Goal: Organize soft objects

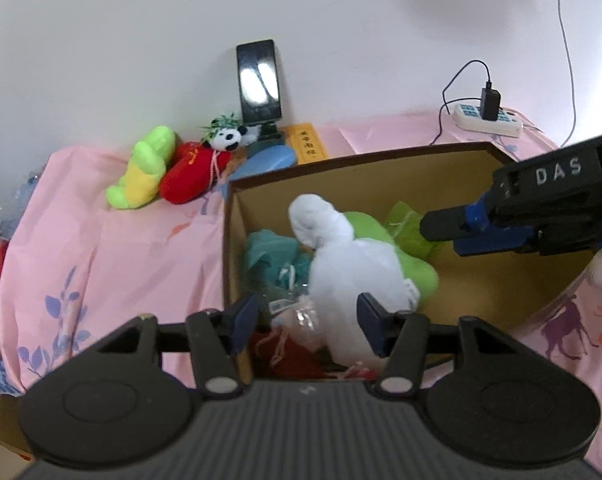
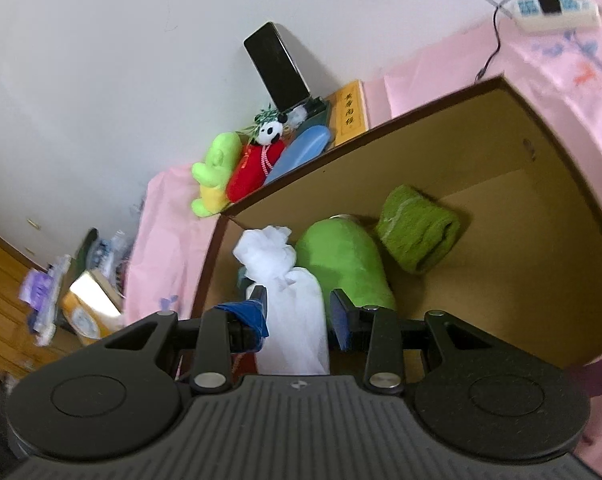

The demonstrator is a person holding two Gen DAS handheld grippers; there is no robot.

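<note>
Right wrist, cardboard box [image 2: 541, 216], green towel [image 2: 419, 228] inside

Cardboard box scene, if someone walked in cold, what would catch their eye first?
Most likely the open cardboard box on the pink sheet, with a big white plush toy lying over green ones inside it. Next, the bright row by the wall behind the box: a lime-green plush, a red one and a small panda, below a propped-up phone.
</note>
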